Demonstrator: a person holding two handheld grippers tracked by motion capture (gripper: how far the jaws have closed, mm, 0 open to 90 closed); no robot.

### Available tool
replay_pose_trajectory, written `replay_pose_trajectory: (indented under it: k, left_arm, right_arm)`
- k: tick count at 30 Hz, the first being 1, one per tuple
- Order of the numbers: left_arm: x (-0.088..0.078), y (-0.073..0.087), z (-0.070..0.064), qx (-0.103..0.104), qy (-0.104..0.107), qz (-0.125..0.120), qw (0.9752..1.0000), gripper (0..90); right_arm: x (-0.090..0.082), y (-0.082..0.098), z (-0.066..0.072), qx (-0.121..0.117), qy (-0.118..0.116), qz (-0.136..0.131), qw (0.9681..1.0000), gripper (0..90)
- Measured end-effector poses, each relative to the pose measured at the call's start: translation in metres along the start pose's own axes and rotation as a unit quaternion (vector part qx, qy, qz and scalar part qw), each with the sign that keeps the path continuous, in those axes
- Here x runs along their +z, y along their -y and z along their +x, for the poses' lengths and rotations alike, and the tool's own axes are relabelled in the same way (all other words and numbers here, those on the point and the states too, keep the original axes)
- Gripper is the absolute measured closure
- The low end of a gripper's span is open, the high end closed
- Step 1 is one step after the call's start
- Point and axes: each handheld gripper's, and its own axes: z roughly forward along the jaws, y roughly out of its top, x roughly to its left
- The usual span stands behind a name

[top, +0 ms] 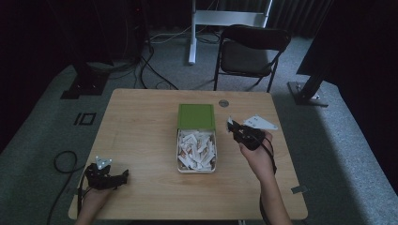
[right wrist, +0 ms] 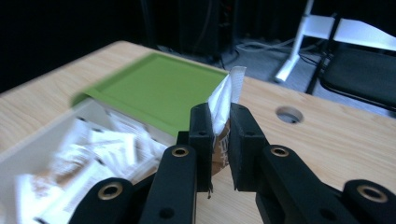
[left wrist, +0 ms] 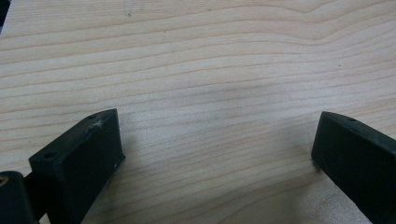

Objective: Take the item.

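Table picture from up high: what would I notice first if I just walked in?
Probably the white box full of paper packets in the middle of the table, its green lid lying behind it. Just right of it, the right gripper pinches one packet. The left gripper rests open near the table's front left corner.

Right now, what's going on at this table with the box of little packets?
A person works with a gripper in each hand. The right gripper is shut on one small white and brown packet, held above the table just right of the open white box full of similar packets. The box's green lid lies behind it. The left gripper rests open near the table's front left corner, holding nothing.
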Motion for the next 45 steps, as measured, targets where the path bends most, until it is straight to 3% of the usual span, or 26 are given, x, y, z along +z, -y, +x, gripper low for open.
replay_pose_trajectory:
  k: [4,16,20,30,45]
  left_arm:
    - [0.000,0.000,0.000,0.000,0.000,0.000,1.0000,2.7]
    - [0.000,0.000,0.000,0.000,0.000,0.001,1.0000,2.7]
    - [0.000,0.000,0.000,0.000,0.000,0.001,1.0000,2.7]
    - [0.000,0.000,0.000,0.000,0.000,0.001,1.0000,2.7]
    - [0.000,0.000,0.000,0.000,0.000,0.001,1.0000,2.7]
  right_arm:
    - [0.010,0.011,-0.015,0.009,0.020,0.008,0.9997,81.3]
    - [0.035,0.038,-0.046,0.040,0.047,0.038,0.9974,81.3]
    - [0.046,0.047,-0.051,0.052,0.051,0.049,0.9961,81.3]
    - [0.072,0.062,-0.059,0.057,0.068,0.060,0.9943,81.3]
    - [0.093,0.087,-0.072,0.065,0.078,0.082,0.9915,81.3]
